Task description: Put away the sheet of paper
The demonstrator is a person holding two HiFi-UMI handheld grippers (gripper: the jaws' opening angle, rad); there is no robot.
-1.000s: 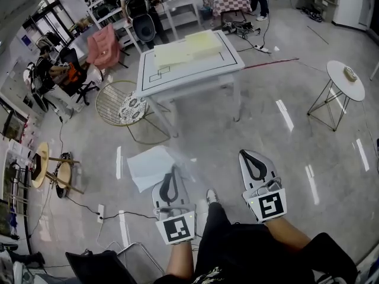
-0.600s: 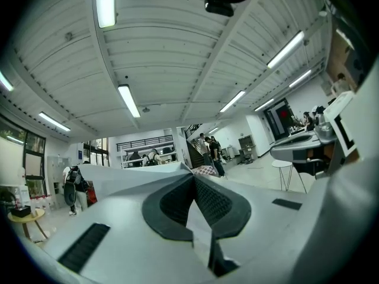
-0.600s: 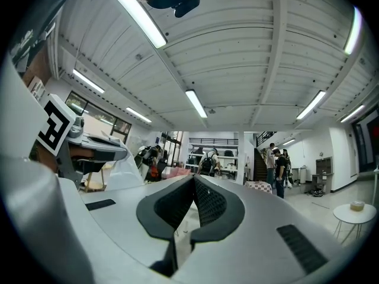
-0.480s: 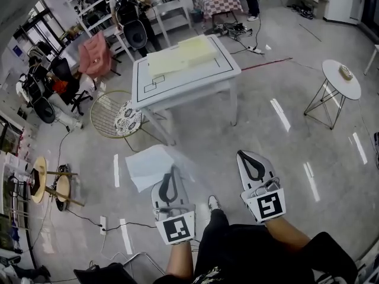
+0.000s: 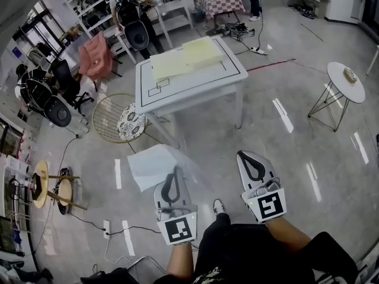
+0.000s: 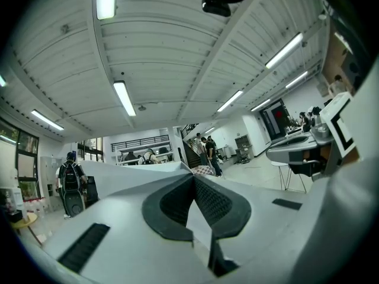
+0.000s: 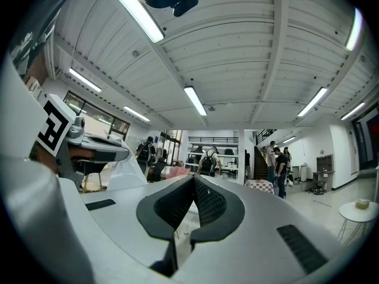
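We see a bright, evenly lit hall. Long ceiling tubes [image 6: 124,97] supply the light and glare back as white streaks on the glossy floor [image 5: 284,114]. Shadows are soft and faint. The sheet of paper [image 5: 151,165] looks pale, with little shading. The head view bends strongly at its edges; both gripper views fade to black in their corners, and their nearest surfaces look soft.

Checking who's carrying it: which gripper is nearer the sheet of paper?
Left. The left gripper is shut on the near edge of the sheet of paper; the right gripper is off to the sheet's right, not touching it.
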